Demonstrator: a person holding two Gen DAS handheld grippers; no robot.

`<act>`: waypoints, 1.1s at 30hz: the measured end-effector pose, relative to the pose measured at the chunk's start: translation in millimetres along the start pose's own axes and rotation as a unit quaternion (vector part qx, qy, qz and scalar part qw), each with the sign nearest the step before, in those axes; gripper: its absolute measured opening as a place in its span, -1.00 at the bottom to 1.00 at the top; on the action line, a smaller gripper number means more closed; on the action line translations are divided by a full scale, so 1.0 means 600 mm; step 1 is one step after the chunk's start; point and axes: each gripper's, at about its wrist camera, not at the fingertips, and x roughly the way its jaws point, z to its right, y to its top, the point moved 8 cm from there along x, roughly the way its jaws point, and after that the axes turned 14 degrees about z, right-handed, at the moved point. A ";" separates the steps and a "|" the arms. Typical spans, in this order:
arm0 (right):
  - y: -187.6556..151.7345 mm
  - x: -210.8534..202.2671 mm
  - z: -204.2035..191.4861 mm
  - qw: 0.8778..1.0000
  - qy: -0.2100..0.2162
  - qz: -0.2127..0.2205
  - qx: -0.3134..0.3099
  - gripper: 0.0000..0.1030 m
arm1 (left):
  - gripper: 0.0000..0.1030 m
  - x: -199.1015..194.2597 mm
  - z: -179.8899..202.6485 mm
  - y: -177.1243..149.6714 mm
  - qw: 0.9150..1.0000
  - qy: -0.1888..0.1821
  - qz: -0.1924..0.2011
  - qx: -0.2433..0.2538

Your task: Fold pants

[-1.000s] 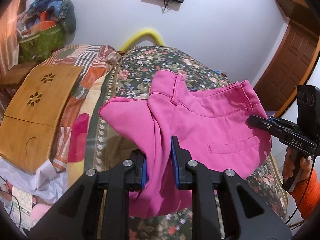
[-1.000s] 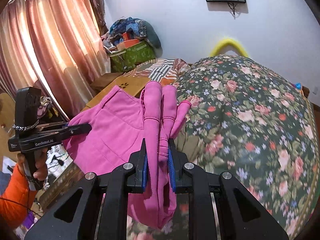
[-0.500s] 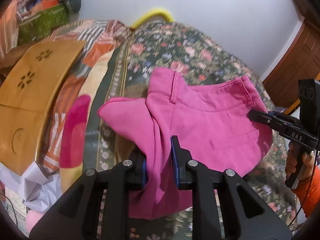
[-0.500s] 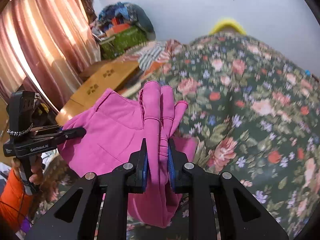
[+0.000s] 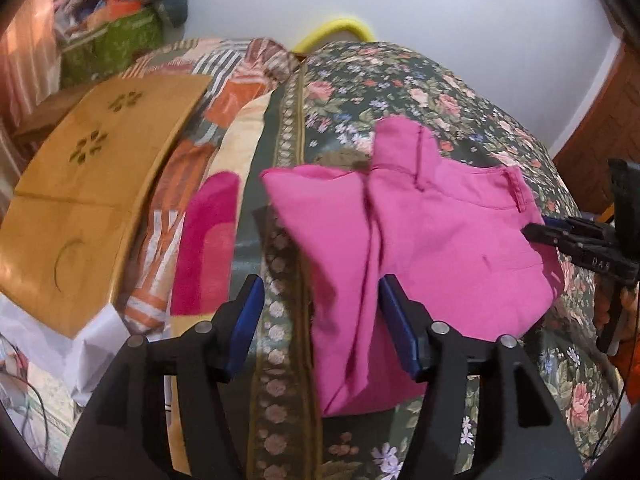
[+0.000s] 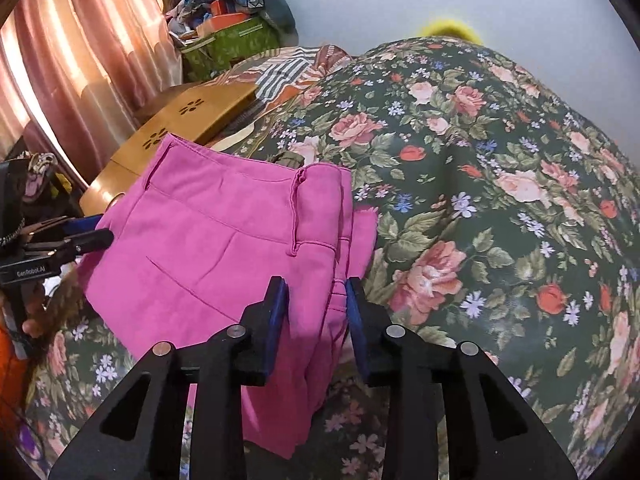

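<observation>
The pink pants (image 5: 432, 240) lie folded in a bunch on the floral bedspread (image 5: 400, 80). My left gripper (image 5: 320, 316) is open, its blue pads apart on either side of the pants' near edge, which lies loose between them. My right gripper (image 6: 316, 312) is open too, with folded pink cloth (image 6: 224, 248) lying between its pads. In the left wrist view the right gripper (image 5: 560, 236) shows at the pants' right edge. In the right wrist view the left gripper (image 6: 72, 240) shows at their left edge.
A wooden lap desk (image 5: 88, 184) lies on the left side of the bed on a striped blanket (image 5: 224, 92). A green bag with piled clothes (image 6: 232, 28) stands by the curtains (image 6: 60, 80). A wooden door (image 5: 600, 148) is at right.
Both grippers have opened and let go of the pants, which dropped onto the bedspread. Both cameras have tilted down toward the bed.
</observation>
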 end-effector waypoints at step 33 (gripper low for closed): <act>0.089 -0.304 -0.054 0.987 -0.020 0.160 -0.020 -0.36 | 0.17 -0.366 0.166 0.097 0.980 0.014 0.194 0.048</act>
